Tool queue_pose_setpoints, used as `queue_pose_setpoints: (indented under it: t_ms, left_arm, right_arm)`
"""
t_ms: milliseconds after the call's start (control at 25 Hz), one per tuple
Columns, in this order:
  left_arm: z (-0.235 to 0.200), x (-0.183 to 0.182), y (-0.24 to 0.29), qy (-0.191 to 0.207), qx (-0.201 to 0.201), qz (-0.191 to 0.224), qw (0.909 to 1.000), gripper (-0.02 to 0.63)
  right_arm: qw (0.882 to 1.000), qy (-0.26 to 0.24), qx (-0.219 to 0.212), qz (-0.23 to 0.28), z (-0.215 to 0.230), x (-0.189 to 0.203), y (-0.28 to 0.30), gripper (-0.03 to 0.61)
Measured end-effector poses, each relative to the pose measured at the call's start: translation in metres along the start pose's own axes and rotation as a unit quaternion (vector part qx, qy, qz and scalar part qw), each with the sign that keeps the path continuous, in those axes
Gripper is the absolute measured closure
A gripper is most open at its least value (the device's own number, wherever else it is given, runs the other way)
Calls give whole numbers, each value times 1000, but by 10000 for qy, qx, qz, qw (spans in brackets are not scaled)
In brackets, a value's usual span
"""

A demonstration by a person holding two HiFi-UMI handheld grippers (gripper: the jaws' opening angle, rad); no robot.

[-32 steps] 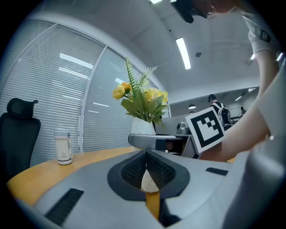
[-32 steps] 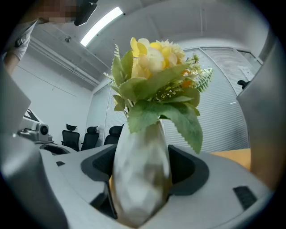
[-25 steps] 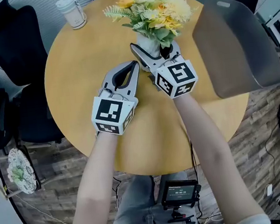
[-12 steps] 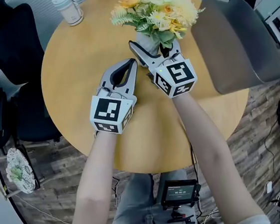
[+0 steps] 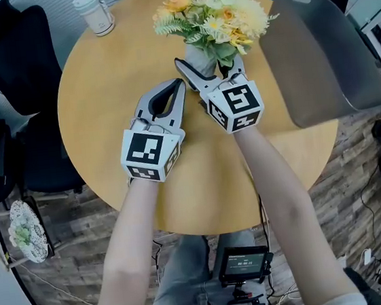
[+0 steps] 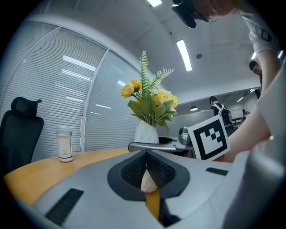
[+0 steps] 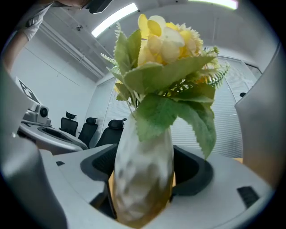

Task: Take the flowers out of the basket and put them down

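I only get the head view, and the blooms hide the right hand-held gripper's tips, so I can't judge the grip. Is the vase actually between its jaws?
Observer: Yes; in the right gripper view the white vase fills the gap of the right hand-held gripper, touching both pads.
Operator: Is it tipping?
Observer: No; the left gripper view shows it upright, though its base is hidden behind that gripper's jaw.
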State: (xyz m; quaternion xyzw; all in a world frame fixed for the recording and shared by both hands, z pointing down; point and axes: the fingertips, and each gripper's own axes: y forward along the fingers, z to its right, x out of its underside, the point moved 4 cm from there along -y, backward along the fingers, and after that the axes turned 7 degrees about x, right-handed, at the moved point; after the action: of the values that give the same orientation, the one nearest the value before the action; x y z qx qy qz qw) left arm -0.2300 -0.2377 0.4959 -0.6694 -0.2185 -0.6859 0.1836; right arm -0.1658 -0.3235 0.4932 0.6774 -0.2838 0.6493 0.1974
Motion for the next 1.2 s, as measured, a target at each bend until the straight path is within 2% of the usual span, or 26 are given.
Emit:
queue_pose_setpoints:
  t_ms: [160,400,1200]
  left_arm:
    - [5,0,-1,21,-13,1,10000,609]
    - [10,0,-2,54,21,-12,10000,609]
    - [26,-16,-16,135,50,34,9999,609]
  right_arm:
    - [10000,-1,-56,-48,-2,5,-6,183]
    - [9995,272,131,-100,3,10,-12,112]
    - [9989,422,109,-193,-1,-6,-48,107]
